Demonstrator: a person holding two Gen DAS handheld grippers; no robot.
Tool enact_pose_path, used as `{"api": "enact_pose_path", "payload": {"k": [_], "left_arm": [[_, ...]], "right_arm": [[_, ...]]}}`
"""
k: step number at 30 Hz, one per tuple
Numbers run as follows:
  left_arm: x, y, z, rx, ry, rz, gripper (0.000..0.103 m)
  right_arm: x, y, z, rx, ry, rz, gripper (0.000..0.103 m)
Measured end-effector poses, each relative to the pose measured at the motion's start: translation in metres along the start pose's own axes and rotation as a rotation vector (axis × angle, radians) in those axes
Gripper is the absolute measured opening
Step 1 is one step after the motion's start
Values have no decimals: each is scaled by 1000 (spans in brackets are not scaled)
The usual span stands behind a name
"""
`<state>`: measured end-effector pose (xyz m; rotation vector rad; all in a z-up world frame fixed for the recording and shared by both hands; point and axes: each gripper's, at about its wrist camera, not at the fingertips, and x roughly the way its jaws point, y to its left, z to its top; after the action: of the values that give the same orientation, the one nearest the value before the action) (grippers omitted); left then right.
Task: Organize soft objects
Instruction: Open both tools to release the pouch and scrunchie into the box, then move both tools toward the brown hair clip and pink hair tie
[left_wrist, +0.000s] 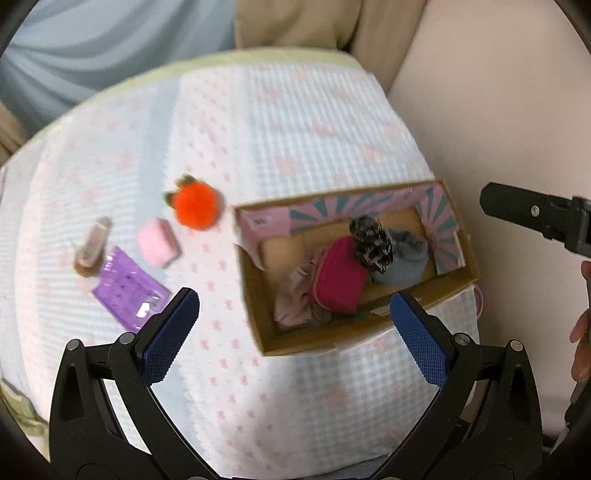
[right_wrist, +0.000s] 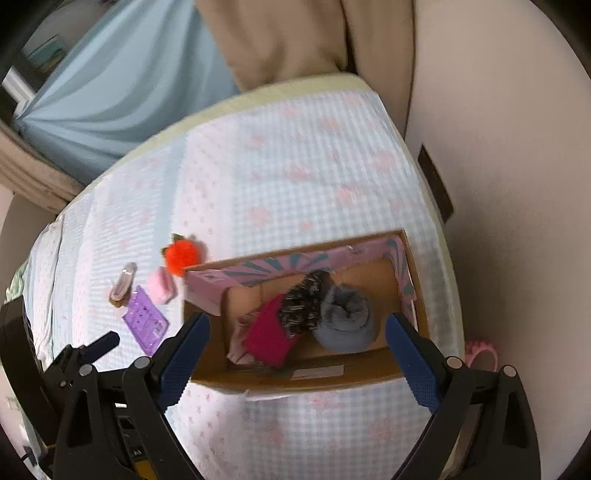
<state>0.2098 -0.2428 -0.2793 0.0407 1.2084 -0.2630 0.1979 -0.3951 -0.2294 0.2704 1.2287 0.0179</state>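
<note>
We look down on a bed (left_wrist: 258, 129) covered with a pale blue-and-white checked sheet scattered with small pink prints. An open cardboard box (left_wrist: 258, 295) sits at the bed's right edge, and inside it lie a magenta pouch (left_wrist: 340, 280), a black-and-white patterned soft bundle (left_wrist: 371, 240) leaning over a grey-blue rolled cloth (left_wrist: 404, 262), and some pale pink fabric (left_wrist: 295, 295) bunched at the box's near end. Well apart from the box, toward the bed's left edge, we see a fuzzy orange toy (left_wrist: 194, 205), a small pink block (left_wrist: 157, 242) just beside it, a purple packet (left_wrist: 129, 288), and a brownish item (left_wrist: 92, 245) too blurred for us to identify, perhaps a clip. Our left gripper (left_wrist: 295, 325) hangs above the sheet with its blue-padded fingers (left_wrist: 171, 332) spread wide and nothing between them; the box's near left corner shows in the gap. Our right gripper (right_wrist: 297, 354) is likewise spread and empty, its fingers (right_wrist: 413, 360) framing the box from above without touching it. A pink ring-shaped thing (right_wrist: 480, 354) peeks out past the bed's right edge, beside the pale wall (right_wrist: 498, 147).
</note>
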Motion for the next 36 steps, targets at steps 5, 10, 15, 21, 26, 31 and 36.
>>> {"api": "enact_pose_path", "payload": {"k": [5,10,15,21,26,31,36], "left_arm": [[-57,22,-10,-27,-105,38,103],[-115,50,-31,-79,-212,75,103],[-164,83,-57,-131,-300,134,103],[-199,131,-85,-198,-352,164,103],[-212,179,-102,-240,-371,154,103],[-217,232,-111,-226,-402,129,103],[-206,277,-111,-189,-398,108,103]], "right_arm": [[-50,40,-12,-82,-111,-6,94],[-83,75,-26,-131,-208,2,94],[-103,112,-39,-187,-266,56,94],[-115,150,-53,-213,-297,94,94],[-123,182,-67,-237,-321,95,94],[-114,222,-77,-217,-334,70,94],[-94,259,-80,-185,-324,45,94]]}}
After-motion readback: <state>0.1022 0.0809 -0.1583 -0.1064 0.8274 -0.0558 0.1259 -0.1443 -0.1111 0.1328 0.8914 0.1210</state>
